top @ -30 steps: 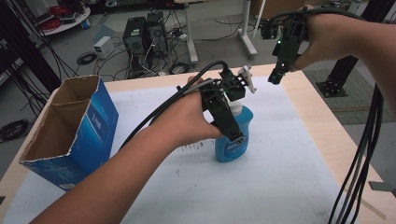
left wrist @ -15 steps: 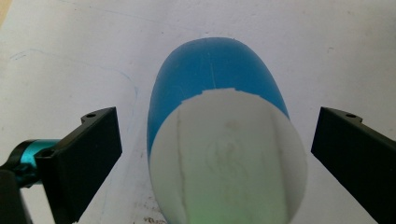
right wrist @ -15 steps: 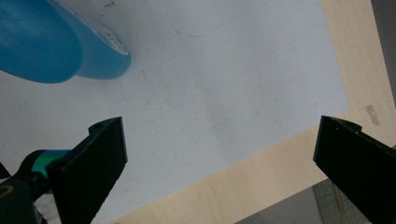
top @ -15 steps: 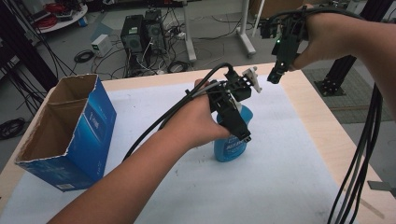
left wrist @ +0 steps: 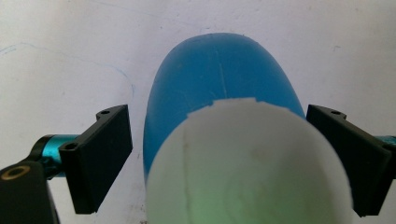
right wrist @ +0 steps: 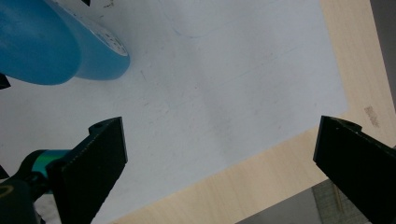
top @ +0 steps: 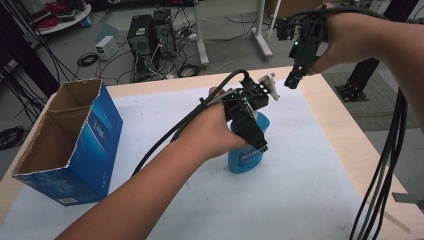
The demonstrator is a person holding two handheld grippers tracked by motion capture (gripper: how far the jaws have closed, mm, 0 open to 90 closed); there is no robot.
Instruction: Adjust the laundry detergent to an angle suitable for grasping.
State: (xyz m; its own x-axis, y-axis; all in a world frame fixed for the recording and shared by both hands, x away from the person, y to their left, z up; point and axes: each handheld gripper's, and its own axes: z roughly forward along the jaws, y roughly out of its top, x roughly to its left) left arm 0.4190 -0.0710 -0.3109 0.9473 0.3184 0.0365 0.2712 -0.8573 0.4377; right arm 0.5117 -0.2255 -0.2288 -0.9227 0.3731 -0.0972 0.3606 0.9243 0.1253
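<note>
Blue spray bottle (top: 246,152) stands upright near mid-bench, on the white sheet (top: 310,190) that covers most of the wooden bench (top: 350,135). Its white trigger head (top: 268,85) points toward the far right.

L gripper (top: 250,127) comes down over the bottle from above, the person's left hand (top: 210,132) wrapped round it. In the left gripper view, the fingers (left wrist: 100,156) sit either side of the bottle body (left wrist: 219,74), spread a bit wider than it, w/ a sliver of white sheet visible between the left finger and the blue plastic; on the other side the gap can't be judged. The white cap (left wrist: 247,163) is blurred, close to the lens. So fingers apart, bracketing the bottle, not pinching it.

R gripper (top: 295,75) hangs in the air above the far right part of the bench, just beyond the trigger head, held by the right hand (top: 350,35). In the right gripper view, its fingers (right wrist: 93,158) are spread wide w/ nothing between them, looking down on sheet and bench edge, bottle base (right wrist: 91,58) at upper left.

Open blue cardboard box (top: 75,145) stands at the bench's left edge, well apart from the bottle. Black cables (top: 385,165) trail down at right.
</note>
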